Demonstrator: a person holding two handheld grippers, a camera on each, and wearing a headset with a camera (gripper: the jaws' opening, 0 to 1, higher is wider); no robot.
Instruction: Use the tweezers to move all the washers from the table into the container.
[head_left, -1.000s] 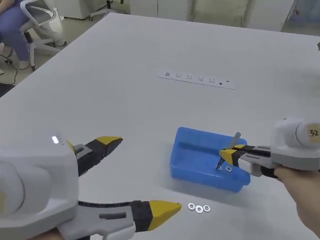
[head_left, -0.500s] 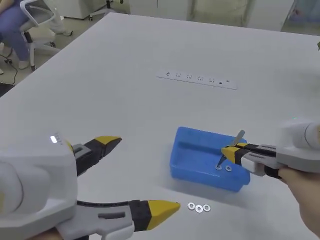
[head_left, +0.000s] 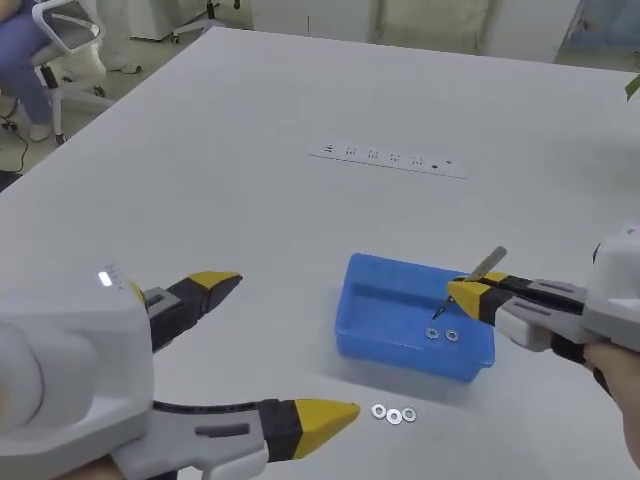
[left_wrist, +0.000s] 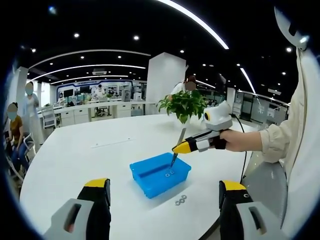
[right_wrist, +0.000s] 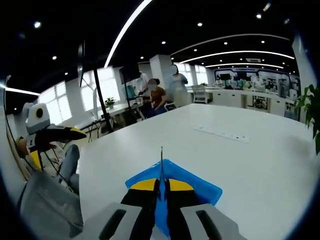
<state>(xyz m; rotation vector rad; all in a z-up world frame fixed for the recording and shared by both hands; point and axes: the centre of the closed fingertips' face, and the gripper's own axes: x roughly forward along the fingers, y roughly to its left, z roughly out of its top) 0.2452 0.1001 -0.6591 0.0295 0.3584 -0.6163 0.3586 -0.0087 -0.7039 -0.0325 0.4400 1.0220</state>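
Our right gripper (head_left: 462, 298) clenches tweezers (head_left: 489, 263) over the blue container (head_left: 380, 271). Fingers of our left gripper (head_left: 285, 345) spread released near three washers (head_left: 394, 414).

A: How is the light in the head view?

B: Bright and even. It falls from above, so the white table (head_left: 250, 150) shows no hard glare, and the blue container (head_left: 400, 355) throws only a soft, short shadow on its near side. The left tool (head_left: 292, 345), very close to the camera, looks a little soft.

A: And the two gripper views?

B: Both are fisheye pictures, so the table edge bends strongly toward the borders. The ceiling is dark, with small round lamps (left_wrist: 136, 37) and long light strips (left_wrist: 200, 22) that are overexposed. In the right gripper view the windows (right_wrist: 112, 85) are washed out white, while the thin tweezers (right_wrist: 161, 165) are sharp.
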